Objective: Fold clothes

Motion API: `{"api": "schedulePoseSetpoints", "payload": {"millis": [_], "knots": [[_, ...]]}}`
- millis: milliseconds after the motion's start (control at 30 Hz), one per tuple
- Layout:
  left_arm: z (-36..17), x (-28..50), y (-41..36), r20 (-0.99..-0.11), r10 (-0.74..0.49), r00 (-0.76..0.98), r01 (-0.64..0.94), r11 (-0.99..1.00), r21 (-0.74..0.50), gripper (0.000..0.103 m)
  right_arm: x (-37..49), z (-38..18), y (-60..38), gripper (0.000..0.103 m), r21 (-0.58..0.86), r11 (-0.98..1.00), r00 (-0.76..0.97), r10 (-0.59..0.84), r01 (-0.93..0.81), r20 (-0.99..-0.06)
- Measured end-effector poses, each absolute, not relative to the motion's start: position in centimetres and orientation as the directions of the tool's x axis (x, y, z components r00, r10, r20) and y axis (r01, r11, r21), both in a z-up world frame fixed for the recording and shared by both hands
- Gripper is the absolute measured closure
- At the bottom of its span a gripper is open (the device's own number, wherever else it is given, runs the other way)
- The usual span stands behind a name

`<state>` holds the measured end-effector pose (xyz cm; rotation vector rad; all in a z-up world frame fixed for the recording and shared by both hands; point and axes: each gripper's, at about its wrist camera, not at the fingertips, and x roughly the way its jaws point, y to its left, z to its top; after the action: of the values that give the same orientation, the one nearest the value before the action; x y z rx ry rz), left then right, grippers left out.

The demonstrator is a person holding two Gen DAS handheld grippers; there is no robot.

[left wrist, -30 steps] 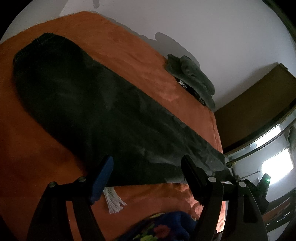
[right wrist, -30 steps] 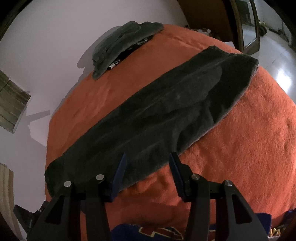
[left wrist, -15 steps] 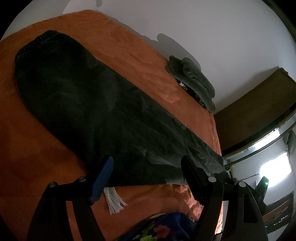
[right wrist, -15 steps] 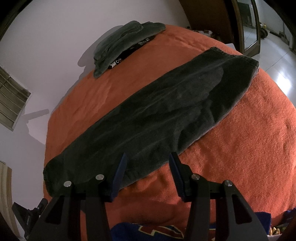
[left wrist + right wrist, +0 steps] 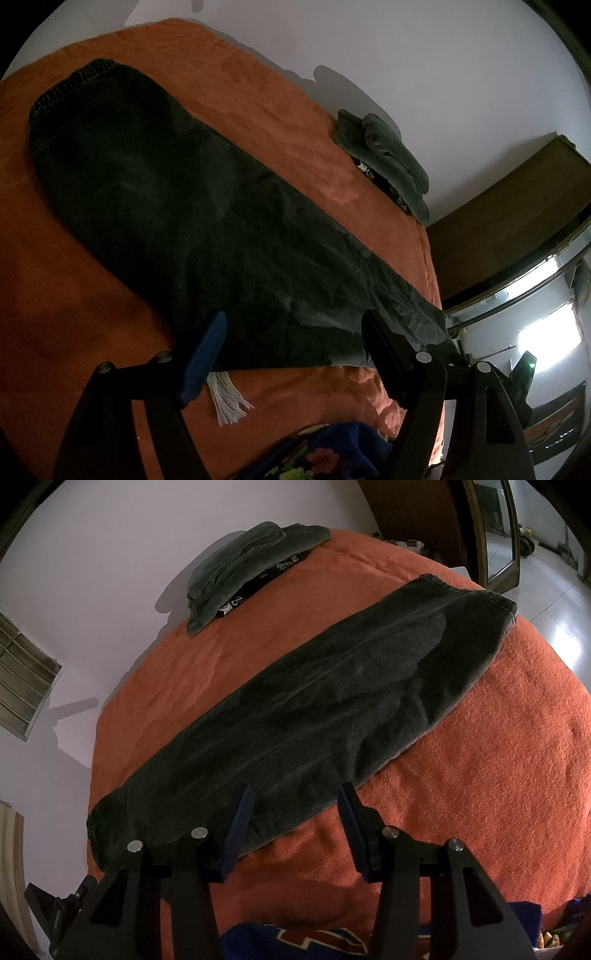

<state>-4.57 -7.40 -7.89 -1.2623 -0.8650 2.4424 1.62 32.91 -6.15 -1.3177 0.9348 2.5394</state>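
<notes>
Dark trousers [image 5: 207,221], folded lengthwise, lie flat across an orange blanket [image 5: 74,317] on a bed. In the left wrist view the elastic waistband is at the upper left and the leg ends run to the lower right. My left gripper [image 5: 293,321] hovers open over the trousers' near edge, with nothing between its fingers. In the right wrist view the same trousers [image 5: 332,709] stretch from lower left to upper right. My right gripper [image 5: 295,792] stands open just above their near edge and holds nothing.
A folded pile of grey-green clothes [image 5: 243,568] sits at the bed's far side against the white wall. A white tassel [image 5: 227,398] lies by the trousers' near edge. A patterned blue cloth [image 5: 332,454] is at the bottom. A wooden wardrobe [image 5: 509,214] stands right.
</notes>
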Motion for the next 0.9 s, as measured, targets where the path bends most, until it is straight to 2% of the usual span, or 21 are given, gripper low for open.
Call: {"api": "schedulePoseSetpoints", "payload": {"millis": [900], "knots": [[-8.04, -4.66, -7.56, -0.651, 0.489, -0.581, 0.032, -0.785, -0.618, 0.026, 1.67, -5.85, 32.41, 0.056, 0.459, -0.801, -0.611, -0.152, -0.384, -0.777]]}}
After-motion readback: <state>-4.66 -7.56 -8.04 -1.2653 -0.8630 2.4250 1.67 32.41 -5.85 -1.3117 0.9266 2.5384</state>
